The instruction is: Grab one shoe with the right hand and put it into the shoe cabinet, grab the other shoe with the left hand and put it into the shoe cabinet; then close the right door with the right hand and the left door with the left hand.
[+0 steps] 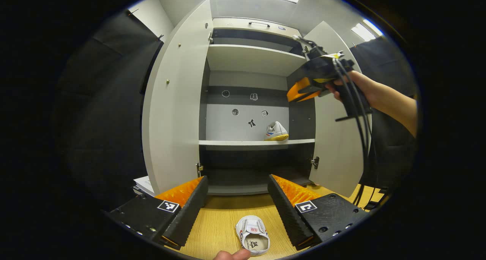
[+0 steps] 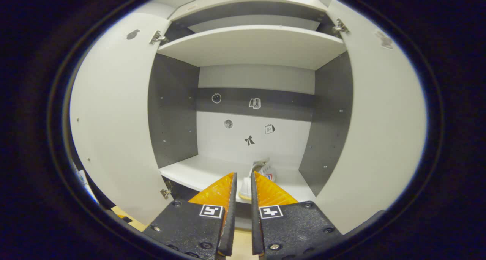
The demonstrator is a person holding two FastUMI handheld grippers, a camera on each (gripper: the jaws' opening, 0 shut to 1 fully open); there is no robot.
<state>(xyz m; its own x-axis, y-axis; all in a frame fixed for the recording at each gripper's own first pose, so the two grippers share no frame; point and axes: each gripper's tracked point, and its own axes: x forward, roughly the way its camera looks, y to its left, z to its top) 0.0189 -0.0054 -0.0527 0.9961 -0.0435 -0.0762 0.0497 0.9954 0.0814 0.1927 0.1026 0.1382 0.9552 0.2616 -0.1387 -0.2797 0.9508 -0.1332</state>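
With one shoe (image 1: pixel 276 132) already at the shelf's (image 1: pixel 228 142) right end, the left gripper (image 1: pixel 238 199), wide open and empty, should drop squarely over the second shoe (image 1: pixel 253 240) on the floor (image 1: pixel 220 222). The right gripper (image 2: pixel 242 191) is nearly closed, empty.

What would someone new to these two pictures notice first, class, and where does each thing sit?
The tall white shoe cabinet stands with both doors wide open. One small white shoe with a yellow sole sits on its middle shelf, toward the right. Its partner, a white strapped shoe, lies on the wooden floor between the left gripper's spread fingers.
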